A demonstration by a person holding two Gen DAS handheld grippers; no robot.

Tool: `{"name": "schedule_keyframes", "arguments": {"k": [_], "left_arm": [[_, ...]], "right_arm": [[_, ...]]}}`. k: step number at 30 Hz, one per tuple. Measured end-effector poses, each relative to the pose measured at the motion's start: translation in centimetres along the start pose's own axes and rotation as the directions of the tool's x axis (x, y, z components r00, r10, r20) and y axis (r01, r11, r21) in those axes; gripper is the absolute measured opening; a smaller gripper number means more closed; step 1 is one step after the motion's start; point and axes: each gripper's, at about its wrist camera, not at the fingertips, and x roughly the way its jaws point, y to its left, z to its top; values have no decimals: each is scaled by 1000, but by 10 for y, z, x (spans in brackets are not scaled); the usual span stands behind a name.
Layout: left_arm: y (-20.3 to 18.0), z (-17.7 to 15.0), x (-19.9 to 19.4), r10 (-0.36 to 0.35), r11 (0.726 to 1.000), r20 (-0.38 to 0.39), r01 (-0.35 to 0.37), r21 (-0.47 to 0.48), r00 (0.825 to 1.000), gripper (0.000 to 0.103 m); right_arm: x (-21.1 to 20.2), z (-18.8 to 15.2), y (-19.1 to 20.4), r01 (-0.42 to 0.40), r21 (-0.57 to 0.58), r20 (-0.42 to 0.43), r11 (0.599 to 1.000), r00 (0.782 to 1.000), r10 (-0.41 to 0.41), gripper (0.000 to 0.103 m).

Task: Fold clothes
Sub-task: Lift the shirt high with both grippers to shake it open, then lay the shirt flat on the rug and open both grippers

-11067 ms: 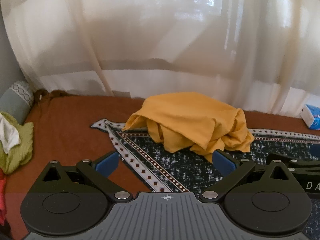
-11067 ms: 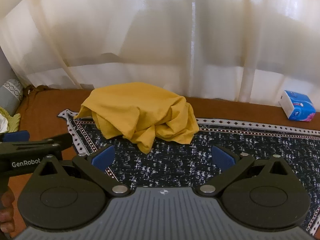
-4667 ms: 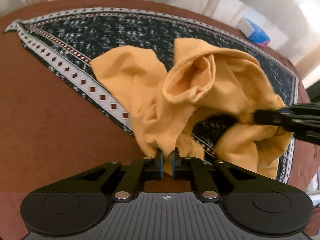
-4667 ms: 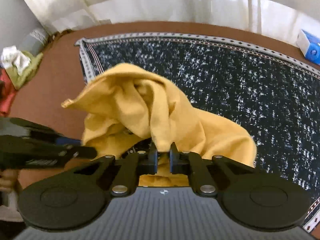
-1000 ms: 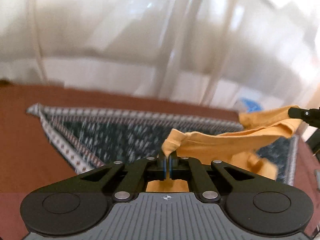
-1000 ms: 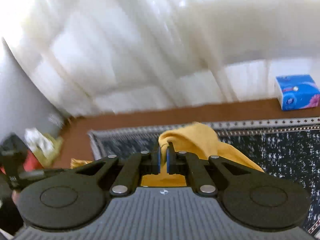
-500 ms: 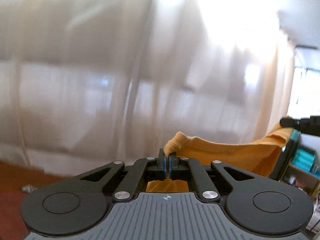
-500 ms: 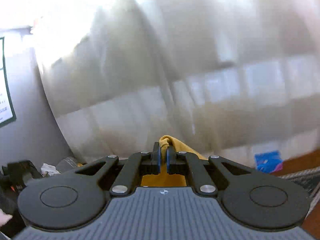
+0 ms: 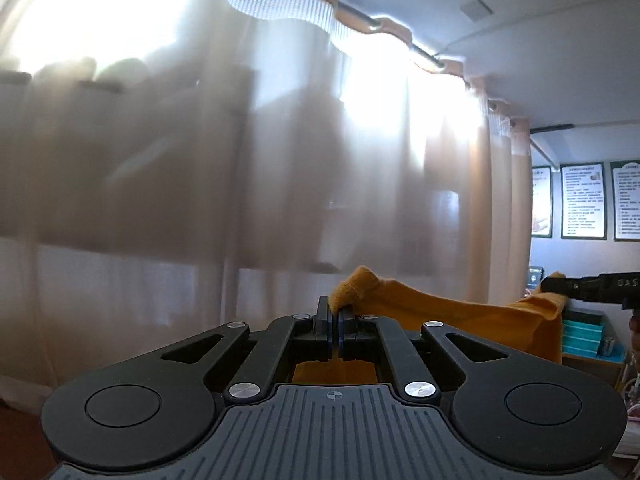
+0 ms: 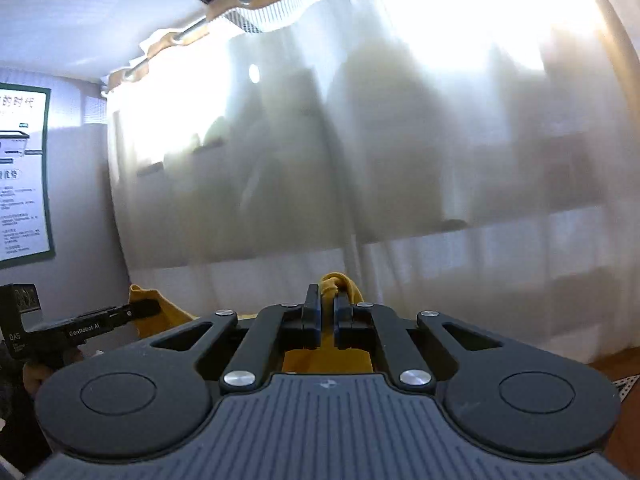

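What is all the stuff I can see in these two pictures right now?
Yellow garment: one, mustard yellow, held up in the air, stretched between the two grippers.
Sheer curtain: one, whitish, backlit, filling the background.
Curtain rail: one, metal, along the ceiling.
Wall posters: three on one side wall, white with dark green frames; another on the opposite wall.
Teal boxes: a stack, on a shelf behind the garment.
Patterned rug: a sliver, lower edge.
Left gripper: black, shut on one garment corner.
Right gripper: black, shut on the other corner.
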Motion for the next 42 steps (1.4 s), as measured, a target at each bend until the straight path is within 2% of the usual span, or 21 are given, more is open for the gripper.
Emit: {"name": "schedule_keyframes", "arguments": {"k": [3, 6, 10, 13, 15, 17, 20, 23, 24, 26, 28, 30, 31, 33, 34, 35, 36, 37, 39, 41, 42], "left_arm": [[3, -6, 6, 29, 999, -17, -29, 13, 999, 0], [21, -17, 40, 75, 997, -70, -75, 0, 995, 0], [57, -47, 120, 146, 988, -162, -152, -26, 976, 0], [90, -85, 202, 206, 975, -255, -219, -23, 945, 0], [114, -120, 263, 239, 966, -330, -259, -17, 913, 0], [142, -162, 321, 269, 955, -410, -296, -3, 872, 0], [178, -232, 393, 299, 940, -526, -341, 17, 796, 0], [201, -291, 436, 315, 927, -630, -371, 46, 710, 0], [205, -305, 443, 325, 924, -648, -379, 60, 689, 0], [212, -328, 451, 336, 917, -677, -392, 75, 655, 0], [218, -341, 461, 337, 913, -695, -400, 76, 635, 0], [222, -350, 472, 342, 913, -708, -398, 94, 618, 0], [224, -354, 477, 349, 911, -712, -400, 104, 610, 5], [224, -360, 483, 368, 902, -715, -415, 118, 595, 20], [226, -362, 485, 380, 896, -712, -427, 124, 590, 31], [228, -364, 488, 392, 889, -709, -438, 130, 586, 48], [231, -365, 490, 402, 884, -707, -448, 135, 582, 53], [234, -363, 490, 406, 881, -705, -453, 135, 581, 56], [242, -357, 489, 412, 875, -699, -469, 123, 585, 57], [253, -343, 482, 418, 859, -685, -505, 84, 596, 61], [259, -336, 477, 421, 851, -677, -521, 66, 603, 61]], "right_arm": [[12, -5, -7, -9, 8, -12, 1000, 1000, 9, 6], [38, -9, -21, -16, 19, -35, 1000, 999, 16, 6], [108, -25, -61, -6, 44, -101, 999, 995, 10, 6], [182, -47, -106, 23, 85, -174, 996, 985, -8, 6], [234, -69, -142, 54, 115, -234, 992, 972, -26, 6], [286, -101, -178, 95, 139, -309, 986, 950, -48, 6], [348, -153, -217, 158, 178, -412, 971, 908, -72, 6], [410, -205, -257, 224, 209, -511, 952, 855, -89, 6], [431, -223, -270, 246, 218, -543, 944, 835, -92, 6], [461, -252, -290, 280, 227, -591, 933, 801, -96, 6], [474, -273, -302, 295, 225, -618, 929, 780, -98, 6], [483, -288, -313, 307, 215, -636, 927, 764, -106, 6], [487, -294, -316, 309, 213, -644, 927, 758, -105, 6], [496, -305, -323, 312, 208, -659, 927, 745, -102, 9], [497, -311, -326, 316, 206, -657, 926, 746, -109, 9], [498, -316, -327, 321, 203, -652, 925, 749, -117, 9], [499, -321, -329, 326, 200, -647, 924, 752, -125, 11], [500, -322, -331, 332, 205, -636, 921, 760, -132, 14], [495, -320, -335, 340, 219, -595, 914, 789, -151, 40], [486, -312, -337, 349, 226, -547, 910, 818, -178, 52], [481, -308, -338, 353, 230, -522, 907, 831, -191, 53]]}}
